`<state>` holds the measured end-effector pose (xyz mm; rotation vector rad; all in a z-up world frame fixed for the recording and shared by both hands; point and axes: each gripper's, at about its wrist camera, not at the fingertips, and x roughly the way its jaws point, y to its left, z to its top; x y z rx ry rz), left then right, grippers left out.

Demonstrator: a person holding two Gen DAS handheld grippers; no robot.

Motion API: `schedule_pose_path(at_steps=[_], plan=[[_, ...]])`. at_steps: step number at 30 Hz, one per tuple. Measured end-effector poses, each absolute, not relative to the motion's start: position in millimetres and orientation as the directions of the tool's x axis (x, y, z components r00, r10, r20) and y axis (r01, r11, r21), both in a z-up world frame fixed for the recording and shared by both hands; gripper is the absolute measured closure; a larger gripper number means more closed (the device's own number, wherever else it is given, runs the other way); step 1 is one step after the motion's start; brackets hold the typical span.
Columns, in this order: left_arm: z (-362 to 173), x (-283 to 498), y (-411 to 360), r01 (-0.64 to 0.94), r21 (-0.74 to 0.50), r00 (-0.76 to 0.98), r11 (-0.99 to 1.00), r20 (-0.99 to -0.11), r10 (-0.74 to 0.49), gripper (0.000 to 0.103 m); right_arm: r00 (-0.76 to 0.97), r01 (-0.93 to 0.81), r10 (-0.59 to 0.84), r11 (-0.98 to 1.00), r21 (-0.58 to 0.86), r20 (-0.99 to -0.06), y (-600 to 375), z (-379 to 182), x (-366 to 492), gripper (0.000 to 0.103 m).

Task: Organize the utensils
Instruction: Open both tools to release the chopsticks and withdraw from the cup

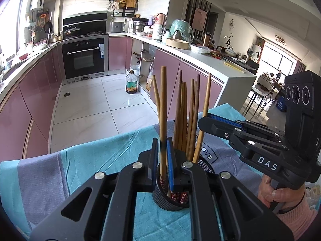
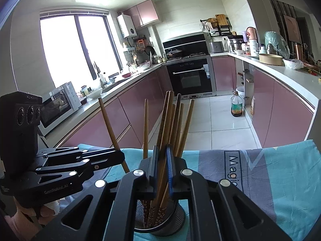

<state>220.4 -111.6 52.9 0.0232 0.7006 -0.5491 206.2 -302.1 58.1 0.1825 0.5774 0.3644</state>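
Observation:
A black mesh holder (image 1: 170, 201) (image 2: 160, 224) stands on the striped cloth with several wooden chopsticks (image 1: 183, 110) (image 2: 172, 120) upright in it. My left gripper (image 1: 163, 154) (image 2: 122, 158) is shut on one chopstick (image 1: 163, 104) (image 2: 109, 120) just above the holder's rim; the stick's lower end reaches into the holder. My right gripper (image 2: 163, 160) (image 1: 201, 121) comes in from the right and is shut on another chopstick (image 1: 205, 100) that leans outward over the holder. Both sticks are pinched between blue pads.
A blue and grey cloth (image 1: 84, 160) (image 2: 270, 170) covers the table. Beyond its far edge are the tiled floor, pink cabinets (image 1: 40, 76), an oven (image 1: 84, 58) and an oil bottle (image 1: 131, 82). A person's hand (image 1: 280, 192) holds the right gripper's handle.

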Motion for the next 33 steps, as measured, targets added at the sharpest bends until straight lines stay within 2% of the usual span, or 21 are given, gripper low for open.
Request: schedule_pose_path(at_steps=[5, 7, 9, 11, 12, 15, 18, 20, 22, 23, 24, 27, 28, 30, 32, 33], plan=[[49.1, 228.7, -112.3, 0.481, -0.168, 0.623, 0.861, -0.625, -0.47, 0.092, 0.779, -0.267, 0.374, 0.924, 0.273, -0.503, -303.4, 55.8, 208.1, 0.095], [46.6, 232.1, -111.6, 0.475, -0.173, 0.621, 0.863, -0.628, -0.468, 0.087, 0.779, -0.262, 0.373, 0.924, 0.28, -0.503, -303.4, 54.7, 209.6, 0.095], [45.2, 233.7, -110.3, 0.468, -0.175, 0.625, 0.867, -0.628, -0.464, 0.077, 0.781, -0.258, 0.371, 0.924, 0.282, -0.503, -304.8, 54.1, 209.9, 0.094], [41.9, 235.2, -106.5, 0.46, -0.187, 0.624, 0.868, -0.627, -0.467, 0.07, 0.785, -0.254, 0.368, 0.925, 0.283, -0.498, -306.1, 53.9, 208.8, 0.082], [40.5, 236.7, -104.7, 0.457, -0.194, 0.624, 0.868, -0.625, -0.468, 0.064, 0.791, -0.25, 0.364, 0.926, 0.283, -0.492, -307.3, 54.6, 207.7, 0.08], [35.5, 235.2, -99.2, 0.448, -0.207, 0.627, 0.87, -0.621, -0.47, 0.056, 0.797, -0.248, 0.365, 0.924, 0.29, -0.481, -309.6, 55.9, 204.7, 0.078], [29.3, 229.8, -91.0, 0.441, -0.223, 0.628, 0.869, -0.615, -0.477, 0.046, 0.8, -0.257, 0.371, 0.922, 0.291, -0.471, -309.7, 57.5, 198.6, 0.071], [27.2, 224.8, -86.7, 0.433, -0.216, 0.644, 0.875, -0.605, -0.469, 0.04, 0.809, -0.261, 0.365, 0.926, 0.274, -0.462, -307.8, 59.2, 192.1, 0.058], [26.7, 215.9, -81.9, 0.429, -0.196, 0.67, 0.882, -0.585, -0.457, 0.033, 0.816, -0.267, 0.362, 0.928, 0.261, -0.452, -306.1, 60.6, 185.1, 0.051], [28.8, 213.6, -79.2, 0.426, -0.19, 0.681, 0.885, -0.577, -0.452, 0.029, 0.819, -0.271, 0.362, 0.928, 0.256, -0.446, -305.2, 61.1, 181.0, 0.044], [28.3, 209.3, -74.9, 0.42, -0.187, 0.69, 0.888, -0.569, -0.447, 0.021, 0.825, -0.269, 0.355, 0.931, 0.247, -0.44, -304.1, 61.3, 175.9, 0.041], [27.4, 193.8, -65.6, 0.393, -0.171, 0.73, 0.903, -0.539, -0.42, 0.01, 0.837, -0.271, 0.345, 0.936, 0.227, -0.425, -301.8, 60.4, 160.6, 0.031], [26.1, 188.9, -61.4, 0.378, -0.16, 0.746, 0.912, -0.531, -0.402, 0.008, 0.844, -0.261, 0.333, 0.94, 0.218, -0.422, -300.9, 59.3, 155.4, 0.022], [22.2, 178.5, -52.7, 0.337, -0.149, 0.776, 0.929, -0.515, -0.364, 0.006, 0.855, -0.251, 0.316, 0.946, 0.207, -0.411, -299.0, 55.9, 145.1, 0.019], [16.9, 168.8, -45.6, 0.311, -0.15, 0.788, 0.939, -0.511, -0.342, 0.006, 0.856, -0.243, 0.305, 0.95, 0.195, -0.418, -296.5, 50.3, 137.6, 0.008], [13.3, 164.1, -40.4, 0.293, -0.157, 0.793, 0.943, -0.511, -0.332, 0.006, 0.861, -0.23, 0.288, 0.955, 0.185, -0.419, -294.6, 47.2, 133.8, 0.006]])
